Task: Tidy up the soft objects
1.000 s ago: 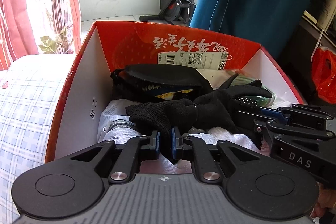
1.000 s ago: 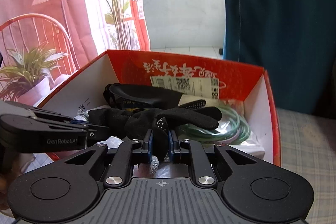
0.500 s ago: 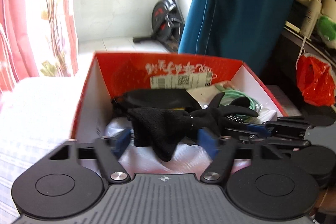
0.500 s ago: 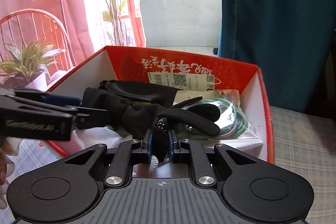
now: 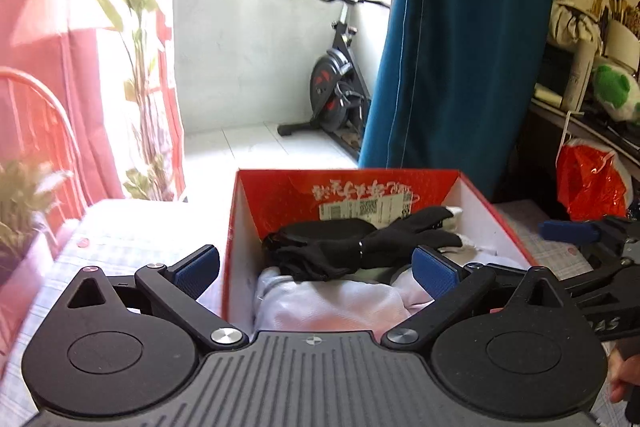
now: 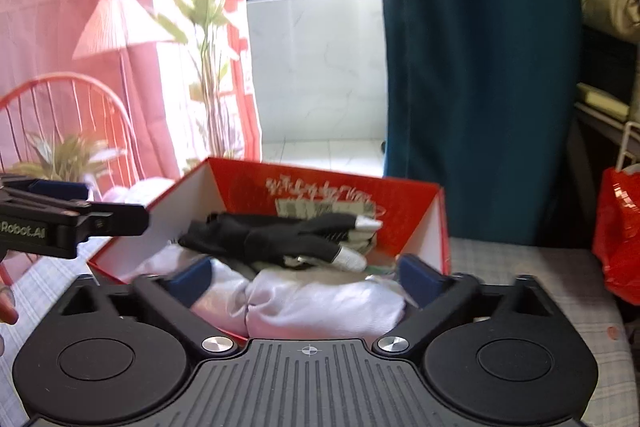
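A red cardboard box (image 5: 240, 227) with white inner walls stands on a checked cloth surface; it also shows in the right wrist view (image 6: 436, 227). A pair of black gloves (image 5: 360, 247) lies in it on top of white folded fabric (image 5: 328, 303); both show in the right wrist view too, the gloves (image 6: 272, 237) over the fabric (image 6: 320, 303). My left gripper (image 5: 316, 267) is open and empty, drawn back before the box. My right gripper (image 6: 308, 277) is open and empty, also just short of the box.
A red plastic bag (image 5: 588, 183) hangs at the right. A teal curtain (image 5: 460, 47) hangs behind the box, an exercise bike (image 5: 340, 83) stands beyond it, and a plant with a red chair (image 6: 68, 131) is at the left.
Both grippers let go of the black gloves, opened wide and pulled back and up from the box. The gloves now lie loose on the white fabric.
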